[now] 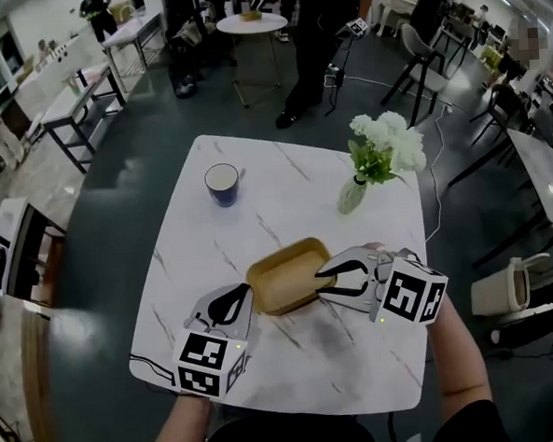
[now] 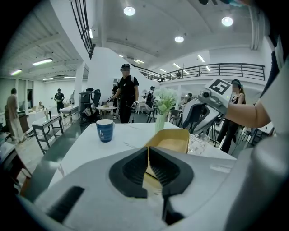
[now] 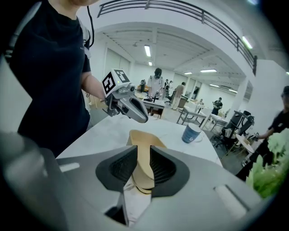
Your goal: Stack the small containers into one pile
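Both grippers are clamping one shallow tan rectangular paper container (image 1: pixel 281 271) from opposite ends!

The left gripper (image 2: pixel 148 168) is pinching the container's thin wall, fingers clenched on it. The right gripper (image 3: pixel 142 168) is squeezing the opposite rim, fingers clenched tight on the tan edge. The container is sitting between the two sets of fingers, over the middle of the white marbled surface (image 1: pixel 341 361). A blue ceramic mug (image 1: pixel 222 183) is standing well beyond the left fingers, and a glass vase of white flowers (image 1: pixel 354 194) is standing beyond the right fingers.
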### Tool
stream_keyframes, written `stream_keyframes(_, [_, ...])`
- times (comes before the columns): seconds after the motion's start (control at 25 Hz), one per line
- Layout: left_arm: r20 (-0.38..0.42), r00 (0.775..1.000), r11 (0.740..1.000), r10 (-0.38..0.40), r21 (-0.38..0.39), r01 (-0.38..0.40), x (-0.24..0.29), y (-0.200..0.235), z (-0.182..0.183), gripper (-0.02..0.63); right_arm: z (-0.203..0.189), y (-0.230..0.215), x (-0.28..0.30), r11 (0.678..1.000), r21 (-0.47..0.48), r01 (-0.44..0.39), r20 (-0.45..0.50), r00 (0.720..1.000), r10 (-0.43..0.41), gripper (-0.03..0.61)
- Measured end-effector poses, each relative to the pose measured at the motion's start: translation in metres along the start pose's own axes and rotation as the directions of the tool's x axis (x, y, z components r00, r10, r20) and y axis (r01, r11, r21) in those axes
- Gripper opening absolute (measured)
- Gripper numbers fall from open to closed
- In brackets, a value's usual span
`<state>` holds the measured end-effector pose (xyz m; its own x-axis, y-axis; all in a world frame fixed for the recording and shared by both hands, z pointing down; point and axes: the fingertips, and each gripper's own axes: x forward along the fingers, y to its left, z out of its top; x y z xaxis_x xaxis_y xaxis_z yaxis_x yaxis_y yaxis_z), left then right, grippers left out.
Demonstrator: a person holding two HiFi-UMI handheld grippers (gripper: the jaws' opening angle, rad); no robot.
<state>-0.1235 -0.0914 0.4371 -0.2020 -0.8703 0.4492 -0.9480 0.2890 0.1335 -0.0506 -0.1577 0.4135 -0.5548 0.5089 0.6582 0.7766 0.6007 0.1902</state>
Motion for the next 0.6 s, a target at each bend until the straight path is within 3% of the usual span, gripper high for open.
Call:
stream_keyframes(0.24, [0.011,0.996,0.995,-0.09,0.041,0.089,0.004,-0.008,0.013,0.003,0.004,-0.01,-0.01,0.979,0.102,0.176,0.01,0.984,-0.178,0.022])
stream_keyframes(0.6, [0.031,0.985,0.978,-0.172,0.127,0.167,-0.004,-0.015,0.028,-0.005,0.007,-0.008,-0.021,0.883,0.266,0.386,-0.008,0.917,-0.398,0.0])
